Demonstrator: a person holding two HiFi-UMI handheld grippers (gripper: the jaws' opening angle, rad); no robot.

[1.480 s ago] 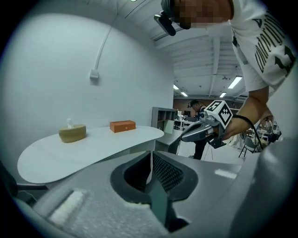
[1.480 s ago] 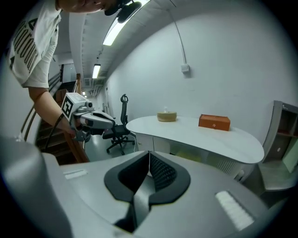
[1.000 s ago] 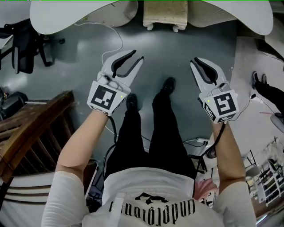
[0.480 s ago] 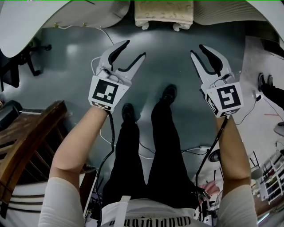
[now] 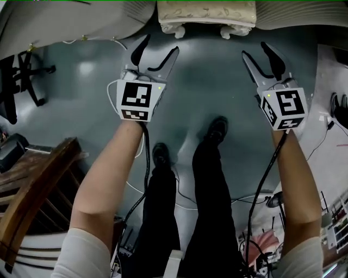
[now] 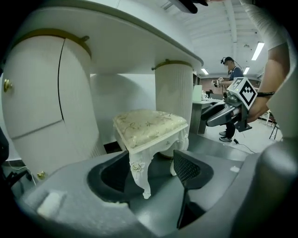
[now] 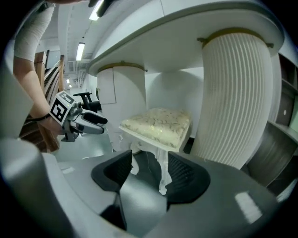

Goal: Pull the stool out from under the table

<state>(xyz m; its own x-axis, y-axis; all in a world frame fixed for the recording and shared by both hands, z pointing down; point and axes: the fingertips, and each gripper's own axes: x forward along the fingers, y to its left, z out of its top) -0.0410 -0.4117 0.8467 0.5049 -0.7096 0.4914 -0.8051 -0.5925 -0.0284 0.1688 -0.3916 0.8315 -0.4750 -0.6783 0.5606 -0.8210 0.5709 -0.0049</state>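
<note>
Left gripper and right gripper: jaws just opened, now spread, gripping nothing, just short of the cream stool under the white table.

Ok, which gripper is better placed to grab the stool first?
Left, narrowly. Both the left gripper and right gripper have jaws that have just been opening, nothing between them, each aimed at a front leg of the stool; the left looks slightly nearer in the head view.
</note>
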